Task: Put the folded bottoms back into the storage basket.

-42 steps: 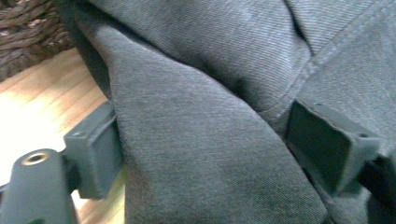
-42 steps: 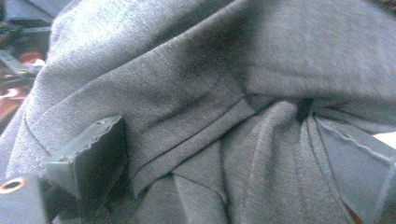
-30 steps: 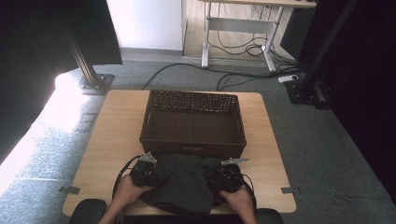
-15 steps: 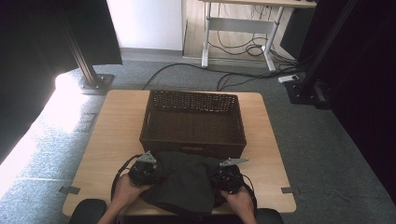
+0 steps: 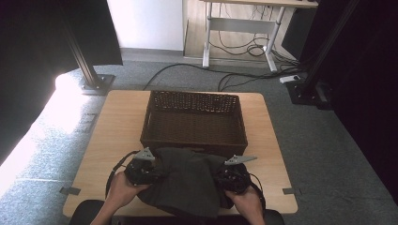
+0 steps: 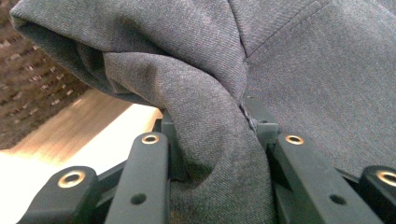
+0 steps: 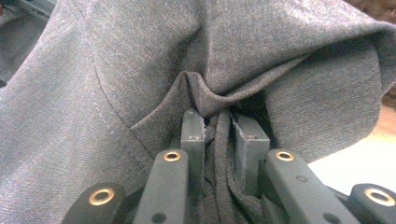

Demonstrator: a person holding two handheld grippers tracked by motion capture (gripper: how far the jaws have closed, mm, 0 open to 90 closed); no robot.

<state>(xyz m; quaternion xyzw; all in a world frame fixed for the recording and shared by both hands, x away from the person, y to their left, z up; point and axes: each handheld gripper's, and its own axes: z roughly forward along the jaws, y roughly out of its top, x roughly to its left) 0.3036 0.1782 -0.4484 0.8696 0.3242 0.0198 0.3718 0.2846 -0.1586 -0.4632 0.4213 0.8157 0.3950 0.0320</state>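
Note:
A dark grey cloth point(image 5: 187, 180) lies bunched on the near part of the table, its far edge against the basket. My left gripper point(image 5: 141, 171) holds the cloth's left side and my right gripper point(image 5: 232, 177) its right side, each in a person's hand. In the left gripper view the jaws point(image 6: 212, 123) pinch a thick fold of the grey cloth point(image 6: 303, 70). Seen from the right gripper, the jaws point(image 7: 220, 123) clamp several layers of the cloth point(image 7: 116, 70). Both pairs of jaws have just been closing on the fabric.
A dark brown woven basket point(image 5: 195, 96) stands in the middle of the light wooden table point(image 5: 117, 126), just beyond the cloth. Cables trail from both grippers over the table's near edge. Grey carpet, a desk frame and loose cables lie beyond the table.
Both grippers have closed on the cloth and risen a little with it. The cloth now bulges higher between them, nearer the basket's front wall.

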